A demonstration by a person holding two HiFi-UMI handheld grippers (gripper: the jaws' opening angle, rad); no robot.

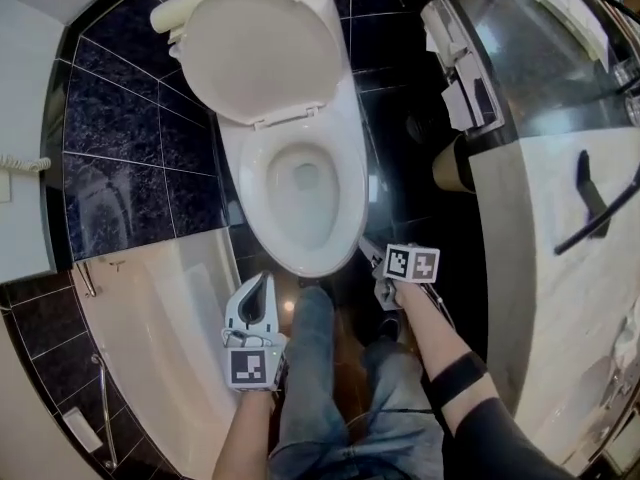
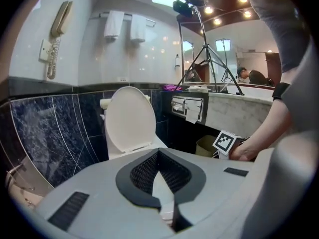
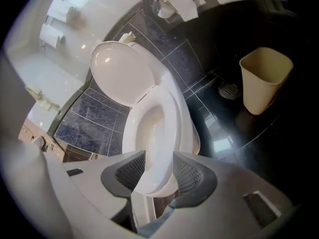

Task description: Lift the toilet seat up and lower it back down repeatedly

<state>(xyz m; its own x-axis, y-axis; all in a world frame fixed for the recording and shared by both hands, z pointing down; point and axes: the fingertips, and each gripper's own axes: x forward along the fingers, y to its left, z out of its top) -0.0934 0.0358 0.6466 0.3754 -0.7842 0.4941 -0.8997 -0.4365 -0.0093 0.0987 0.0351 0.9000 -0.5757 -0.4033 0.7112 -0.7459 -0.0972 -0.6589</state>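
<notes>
Grey left hand-held gripper [image 1: 265, 284] and right hand-held gripper [image 1: 371, 257]
Black-and-white marker cubes [image 1: 412, 263]; blue jeans [image 1: 310, 378]; black sleeve [image 1: 492, 433] at 5 o'clock.

We find a glossy, smooth toilet seat [image 1: 243, 183], polished dark veined wall tiles [image 1: 120, 158] and a matt beige bin [image 3: 264, 78].

No readable text anywhere, seemingly.

White toilet [image 1: 352, 183], dark veined tiles [image 1: 120, 138], beige bin [image 3: 264, 78]
</notes>
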